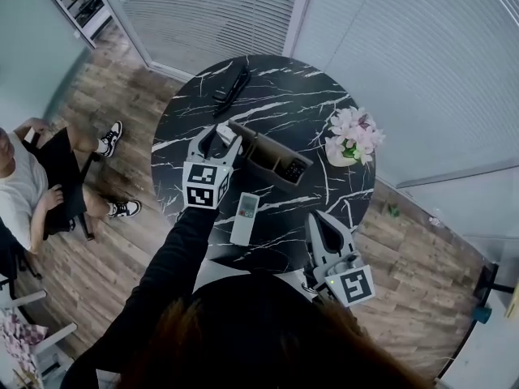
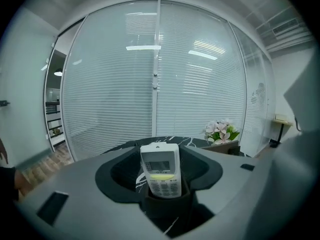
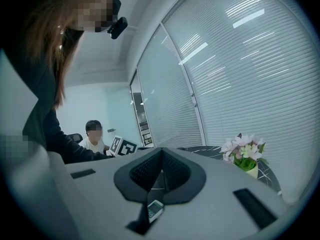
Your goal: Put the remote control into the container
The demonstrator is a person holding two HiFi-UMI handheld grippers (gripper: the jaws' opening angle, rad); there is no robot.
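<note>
My left gripper is shut on a white remote control, held just left of the brown container on the round black marble table. In the left gripper view that remote control stands upright between the jaws, screen and keys facing the camera. A second white remote lies flat on the table nearer me. My right gripper hovers shut and empty at the table's near right edge. In its own view its jaws meet, with the second white remote showing below them.
A black remote lies at the table's far side. A pot of pink flowers stands right of the container, which holds a dark keypad device. A seated person is on the left, beside the table. Blinds close the room behind.
</note>
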